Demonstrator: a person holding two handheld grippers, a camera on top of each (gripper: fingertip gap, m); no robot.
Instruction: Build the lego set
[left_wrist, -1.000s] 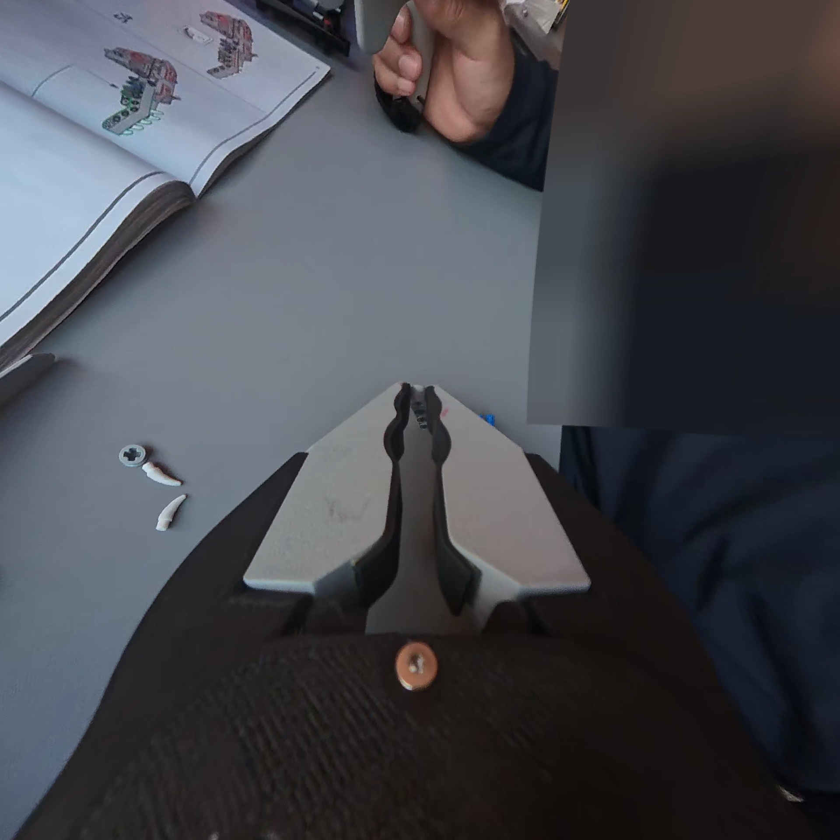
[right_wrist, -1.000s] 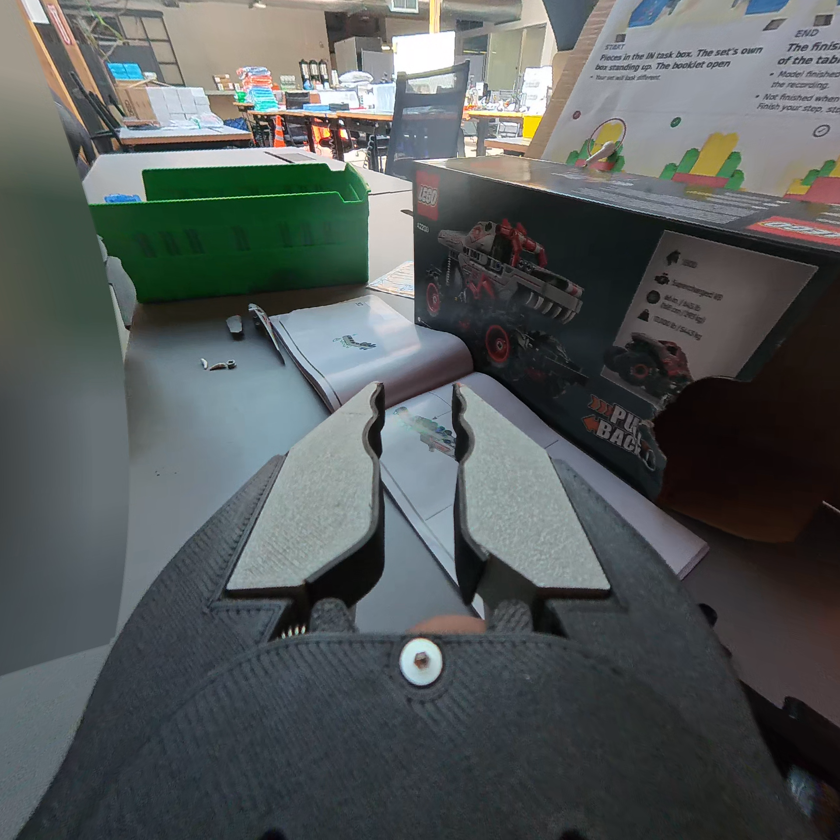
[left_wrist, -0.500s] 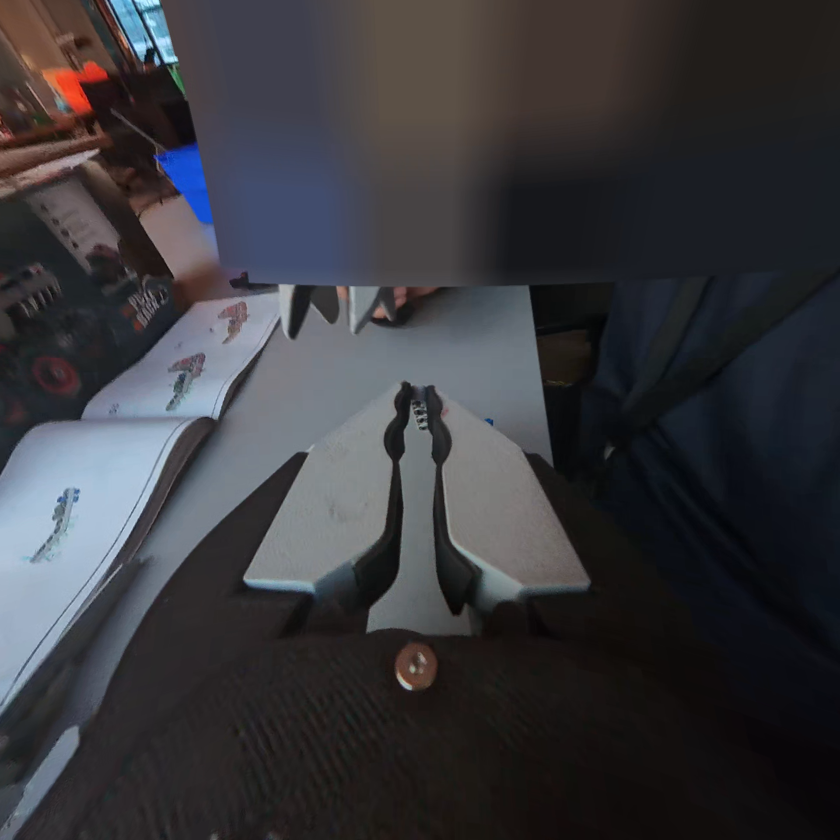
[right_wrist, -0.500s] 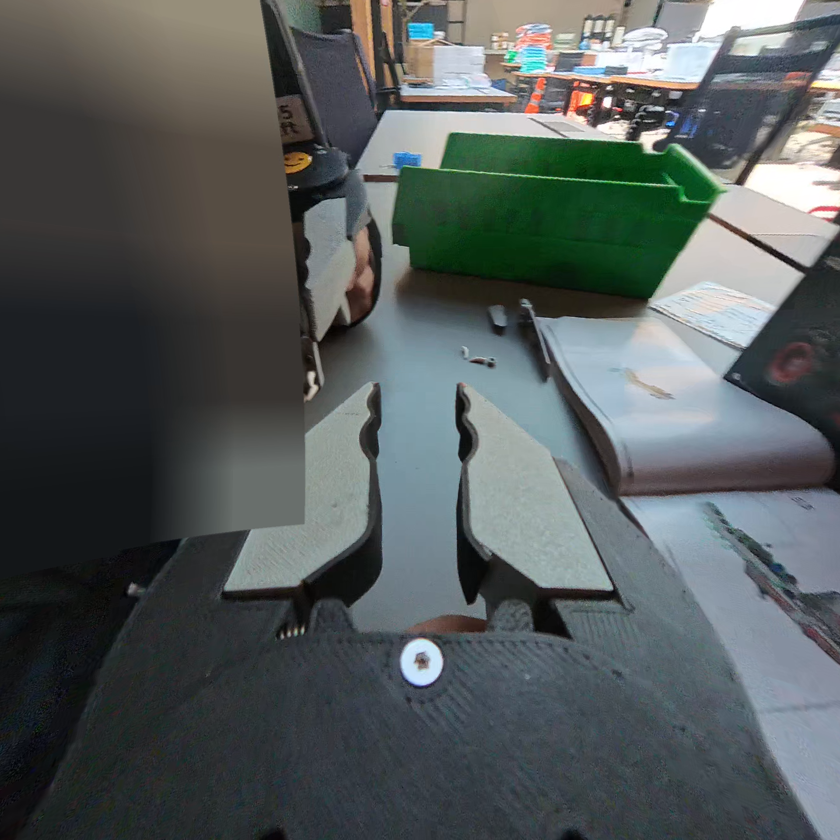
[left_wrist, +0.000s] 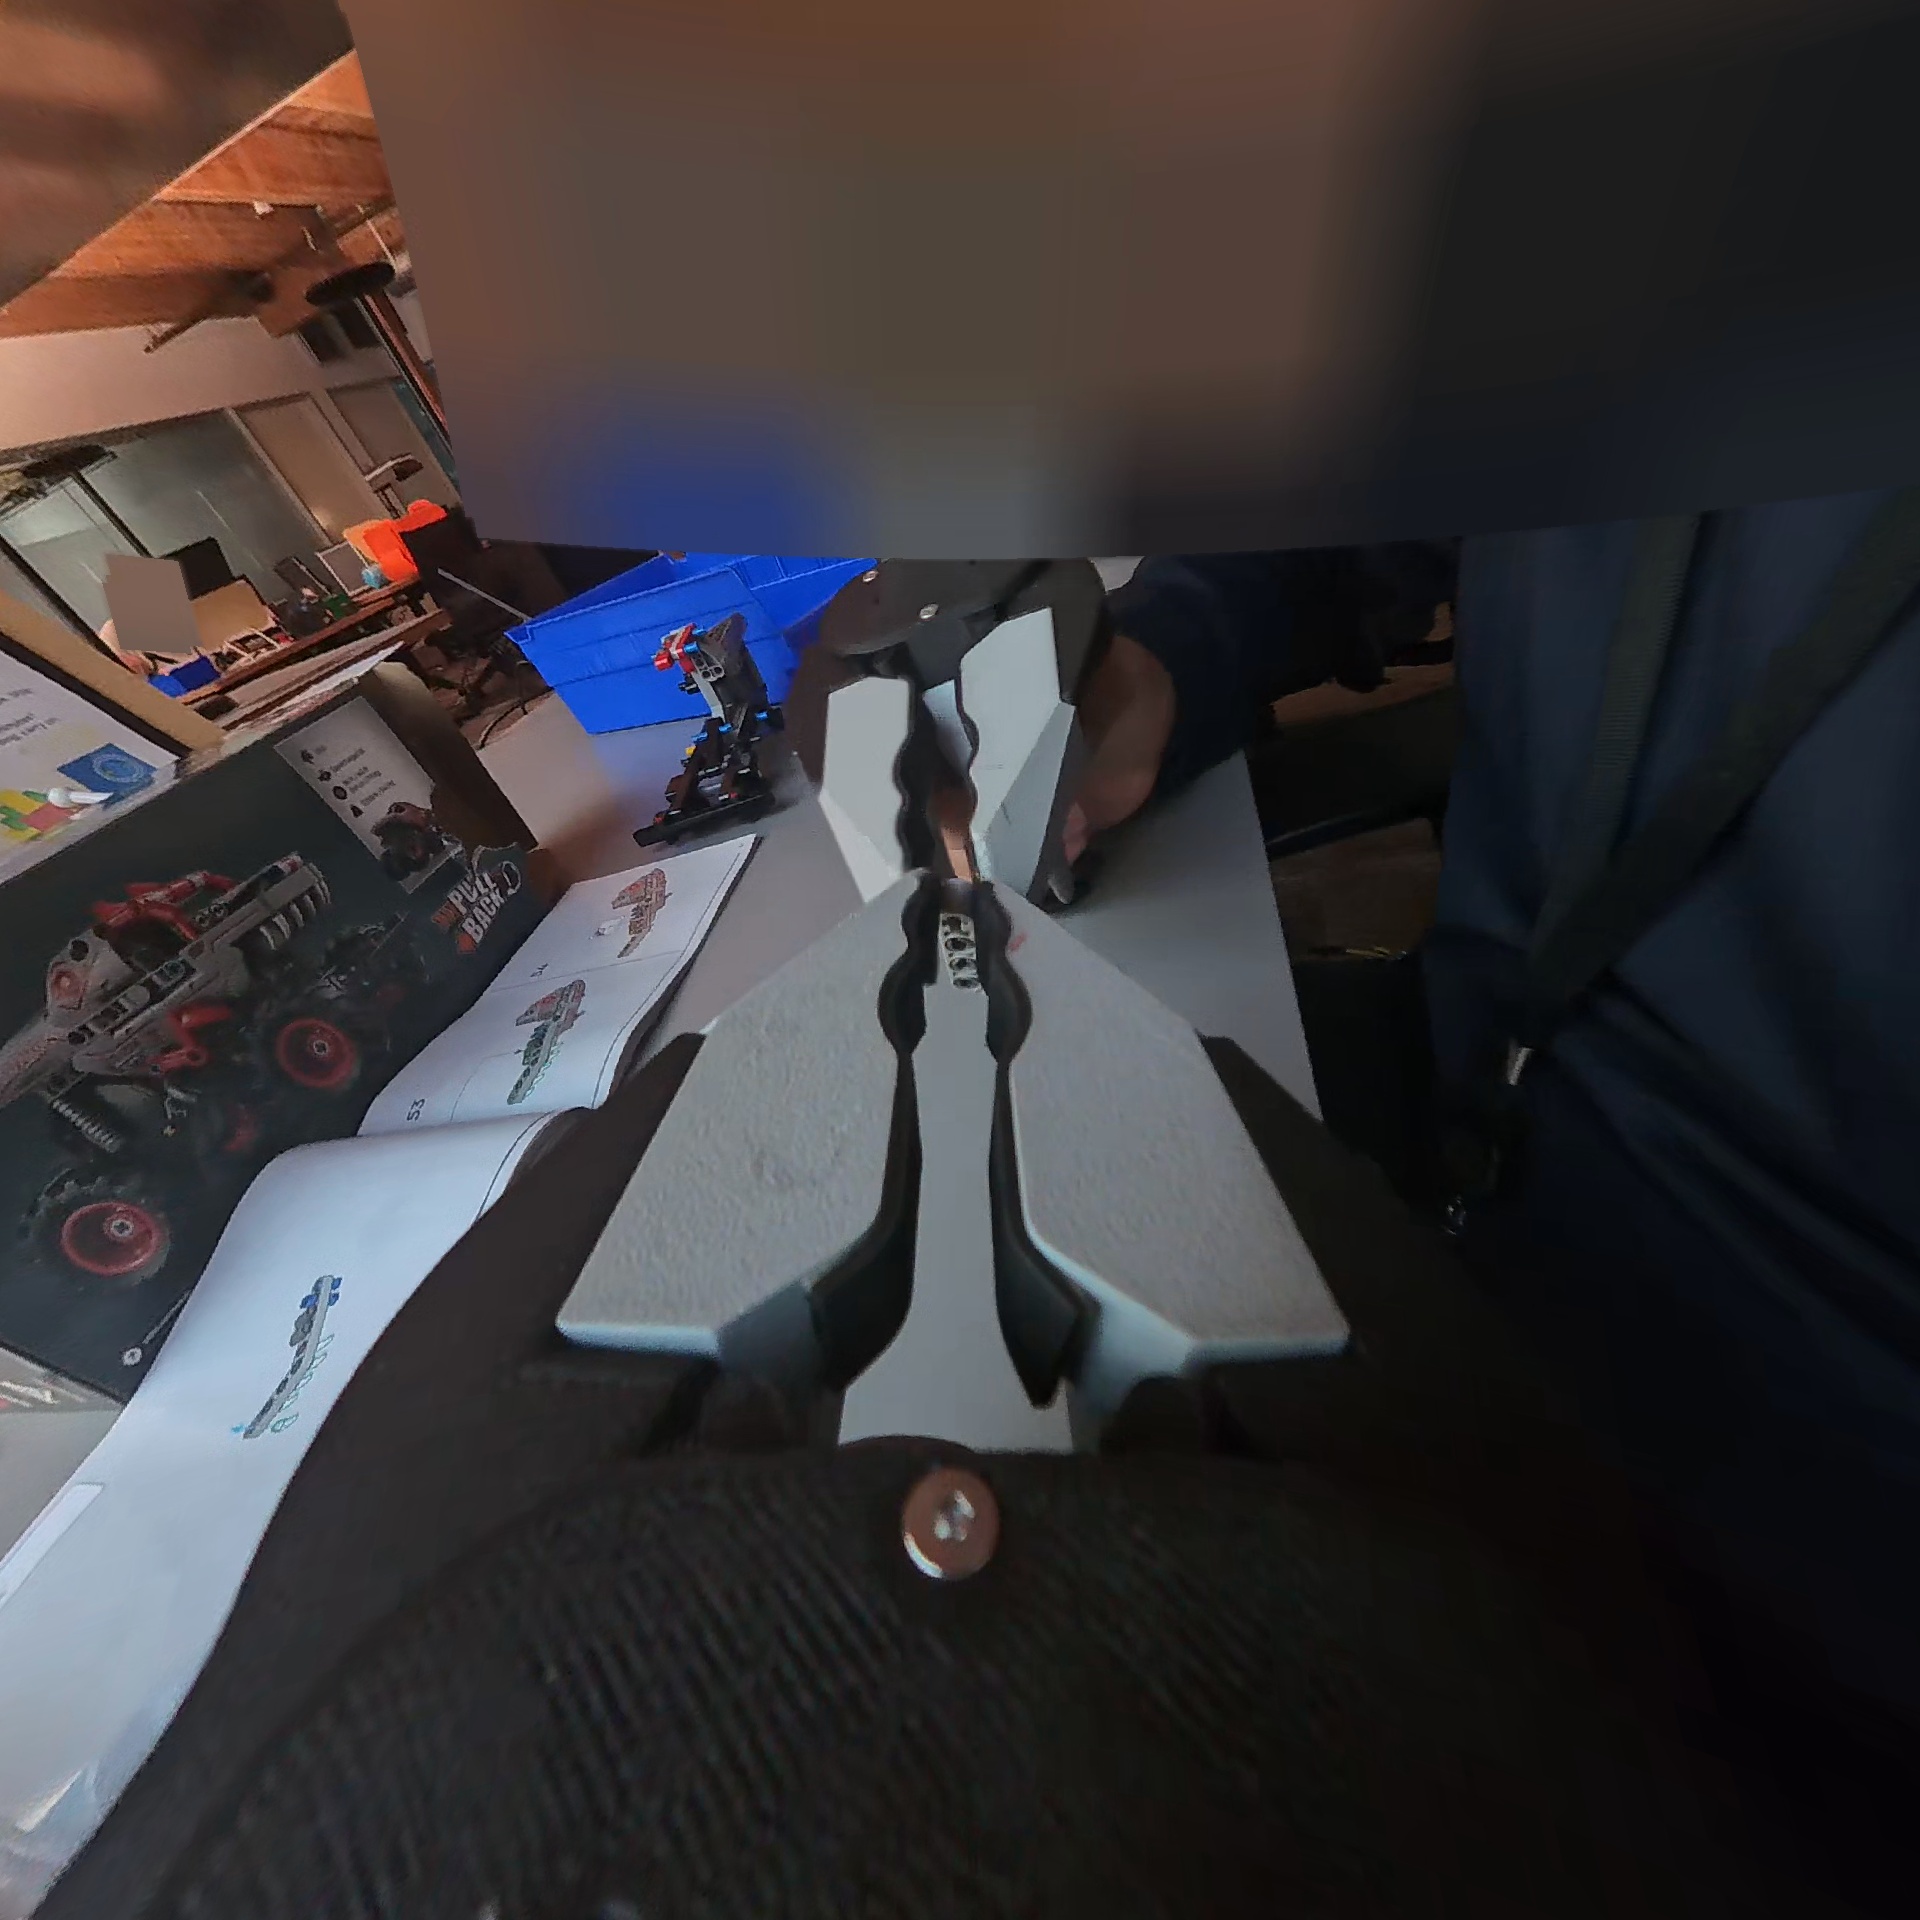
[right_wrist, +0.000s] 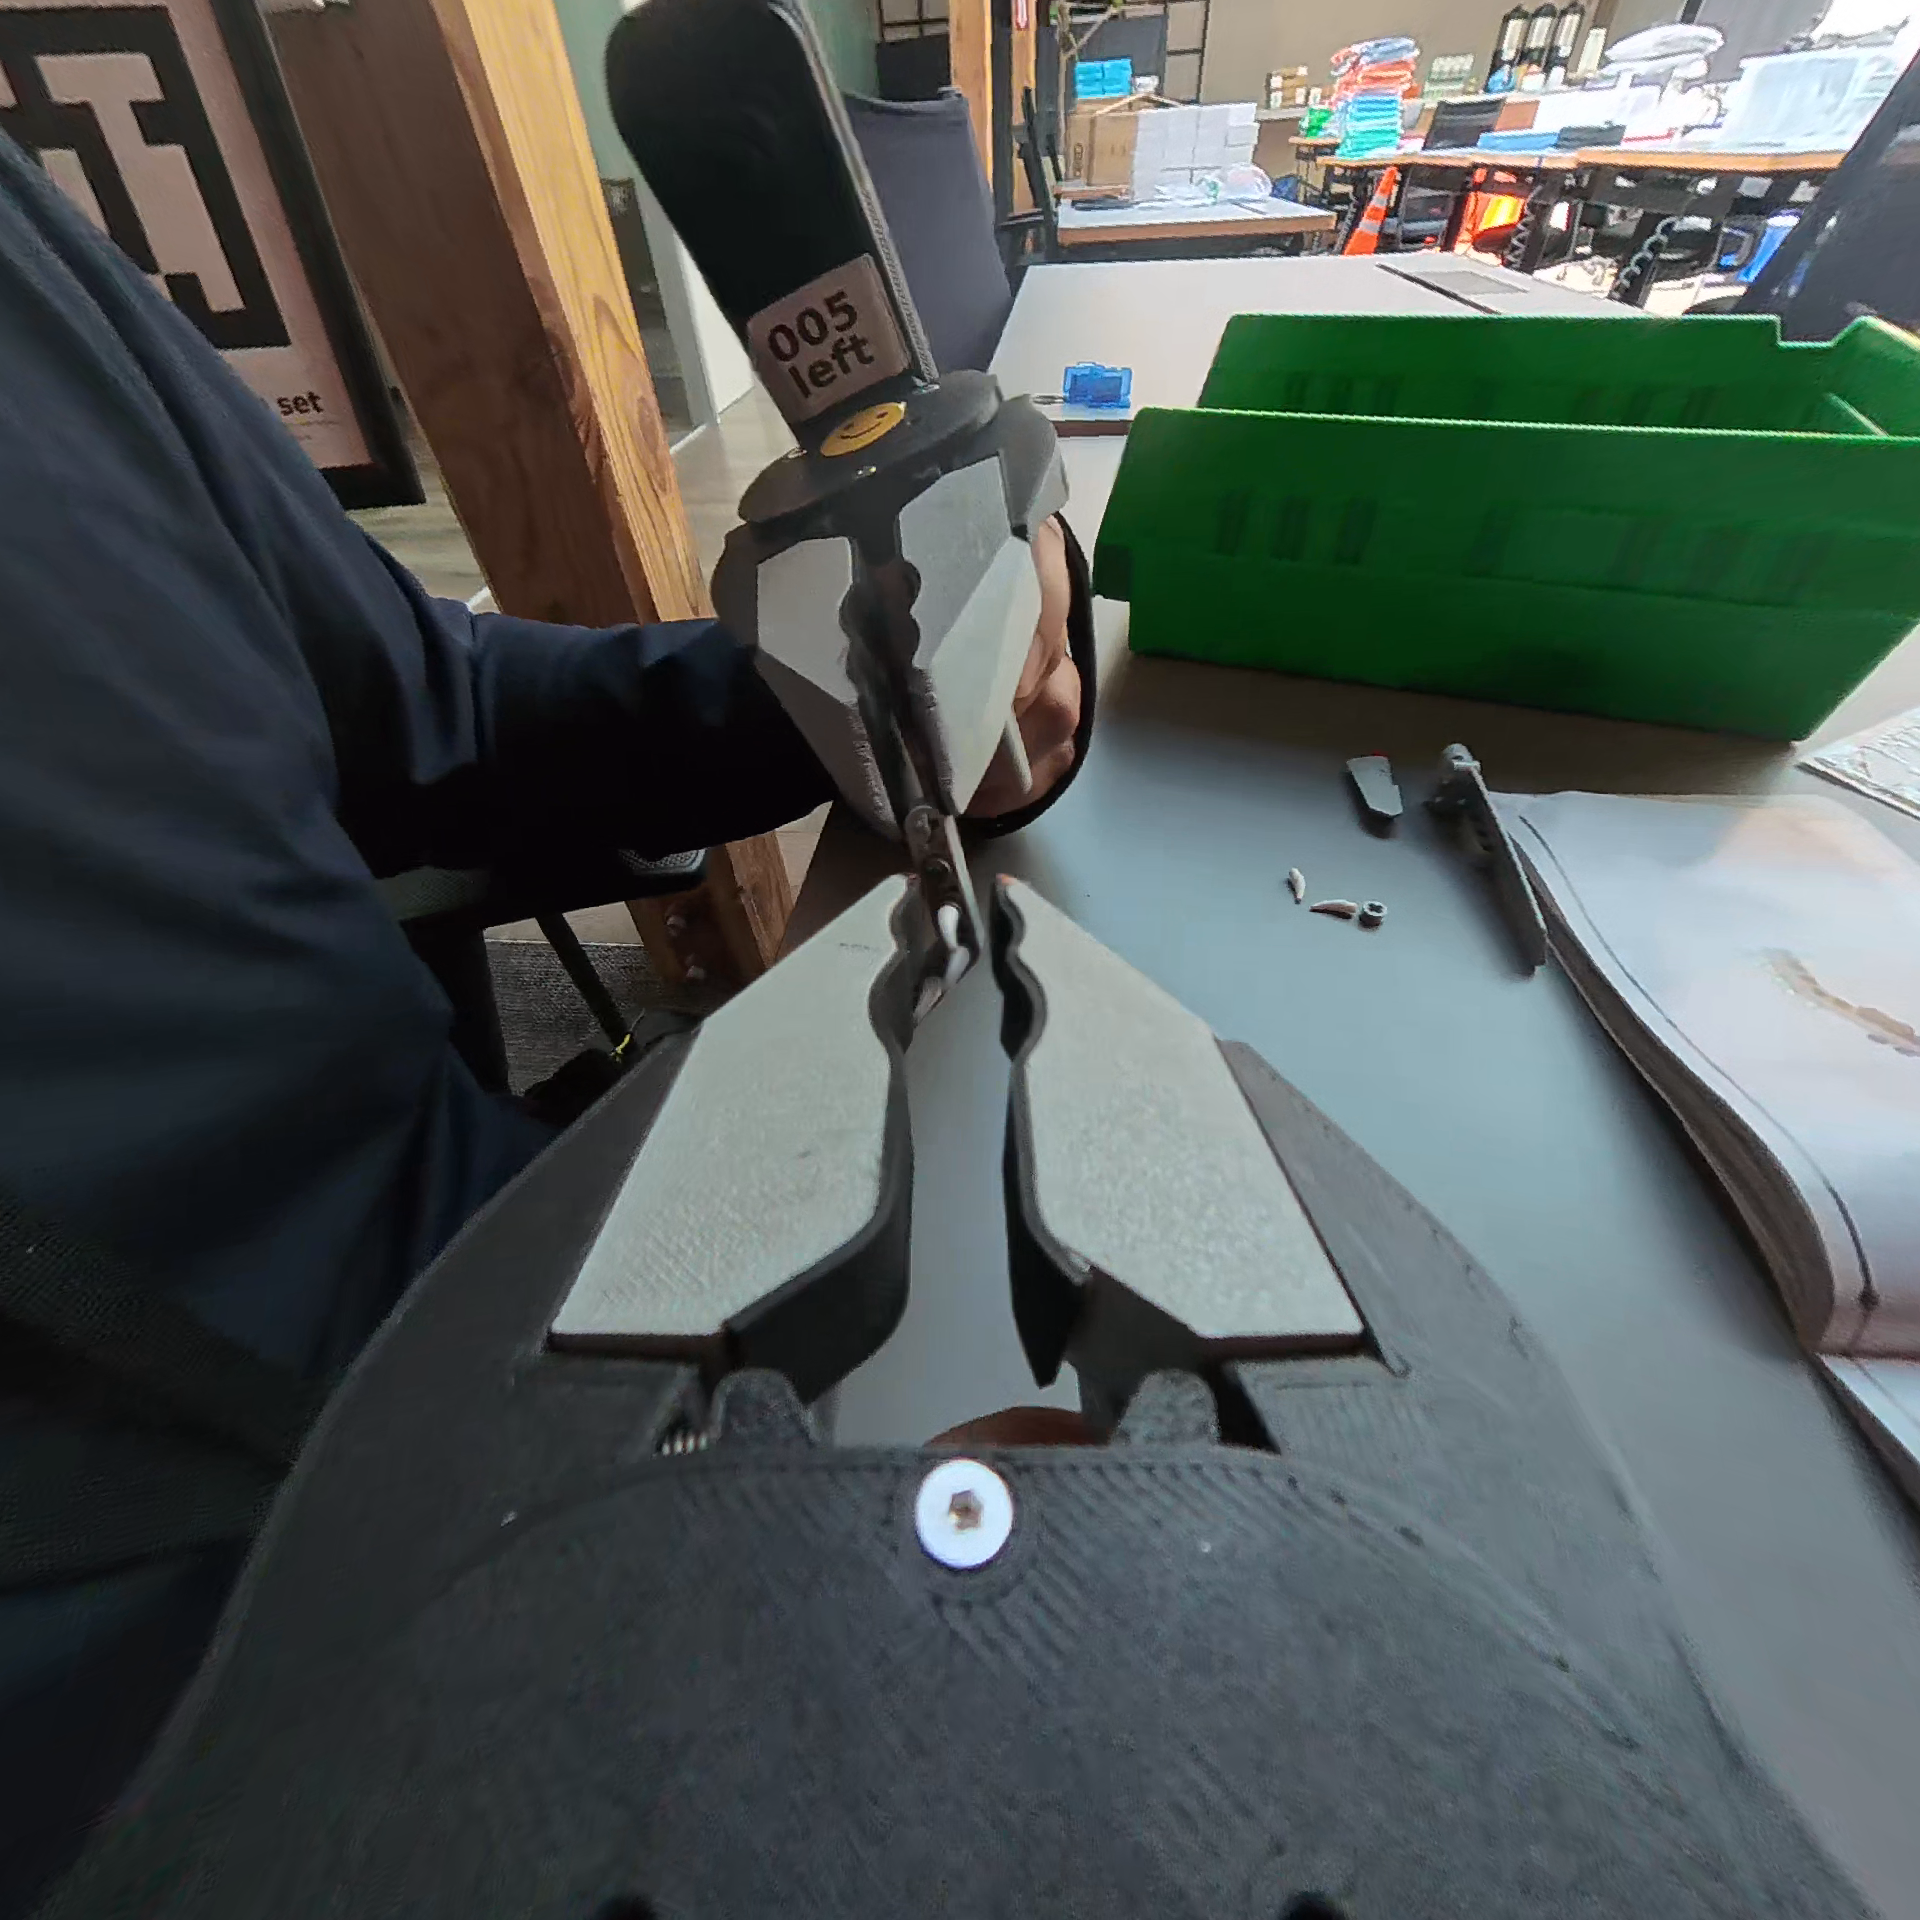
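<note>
My left gripper (left_wrist: 956, 914) is shut on a small grey lego beam (left_wrist: 958, 951) with holes, held above the grey table (left_wrist: 1153, 935). In the right wrist view the left gripper (right_wrist: 925, 821) points at me, and the beam (right_wrist: 940, 883), with a small white piece (right_wrist: 949, 925) at its end, reaches between my right gripper's (right_wrist: 948, 920) fingertips. The right jaws stand narrowly apart; the beam lies against the left finger, with a gap to the right one. The right gripper (left_wrist: 940, 862) faces the left one tip to tip. A partly built lego model (left_wrist: 717, 738) stands farther back.
An open instruction booklet (left_wrist: 582, 997) and the lego box (left_wrist: 208, 987) lie left. A blue bin (left_wrist: 675, 644) is behind the model. In the right wrist view a green bin (right_wrist: 1507, 561), two white tooth pieces (right_wrist: 1299, 883), a small grey ring (right_wrist: 1374, 912) and dark grey parts (right_wrist: 1486, 842) sit beside the booklet (right_wrist: 1714, 987). The tips of both grippers are at nearly the same place.
Both grippers swung round to face each other and came tip to tip. The right jaws narrowed around the beam's end. The left gripper stayed shut on the beam.
</note>
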